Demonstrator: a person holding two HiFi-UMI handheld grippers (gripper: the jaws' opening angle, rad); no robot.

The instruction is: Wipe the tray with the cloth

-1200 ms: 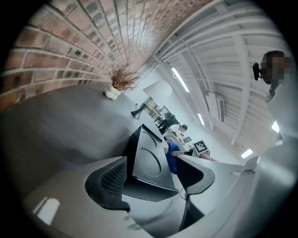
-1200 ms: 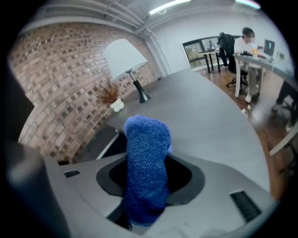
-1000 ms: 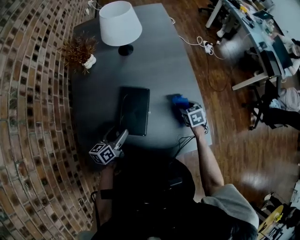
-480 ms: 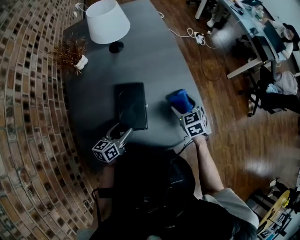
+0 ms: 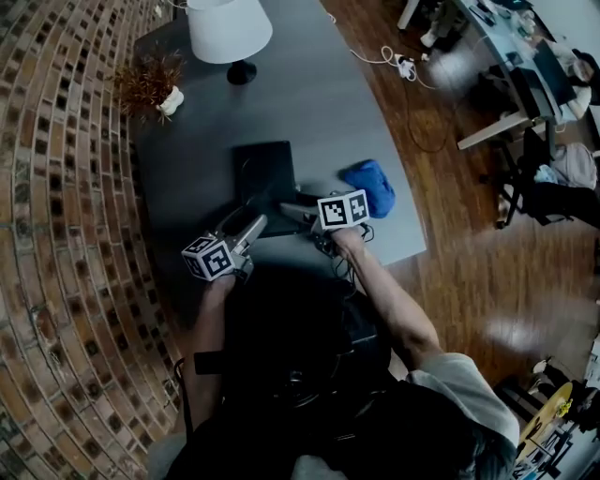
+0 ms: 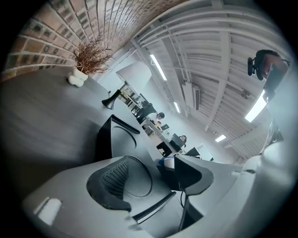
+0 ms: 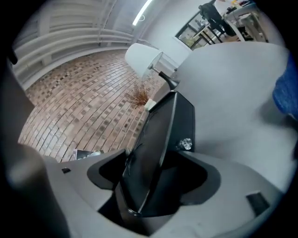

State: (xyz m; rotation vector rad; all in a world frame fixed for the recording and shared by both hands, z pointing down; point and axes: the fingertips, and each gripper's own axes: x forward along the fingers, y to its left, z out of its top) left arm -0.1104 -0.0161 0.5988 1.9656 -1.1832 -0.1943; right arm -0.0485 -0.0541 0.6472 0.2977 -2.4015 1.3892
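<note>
Nearest to us, the person's right forearm (image 5: 386, 305) and left forearm (image 5: 208, 323) reach forward over the near edge of the dark grey bench (image 5: 323, 112). Each hand carries a tool with a marker cube.

The left tool (image 6: 152, 167) points up and to the right at the near left corner of the tray (image 5: 267, 164). Its jaws stand apart and have just been closing. In the left gripper view the tray's near rim runs between them, and we see no pad pressing on it.

The right tool (image 7: 156, 160) comes in from the right and points leftward at the tray's near right side. Its jaws also stand wide apart and have just been closing a little. In the right gripper view the tray's edge reaches deep between them, seen almost edge-on, with open space beside it at the right jaw. We cannot tell whether the other jaw touches the rim.

The tray is black, rectangular and shallow. It lies flat on the bench in front of the person, its long side running away from us. The blue cloth (image 5: 372, 185) lies crumpled on the bench near the tray's right side, apart from it, just beyond the right tool's cube. Neither tool holds it.

Further off, a lamp (image 5: 230, 28) with a white shade stands toward the far end of the bench. A small dried plant (image 5: 150, 82) in a white pot sits near the left edge, beside the brick wall (image 5: 56, 187). Right of the bench we see a wooden floor (image 5: 469, 234), with white cables (image 5: 403, 66) and office desks (image 5: 506, 56) beyond.
</note>
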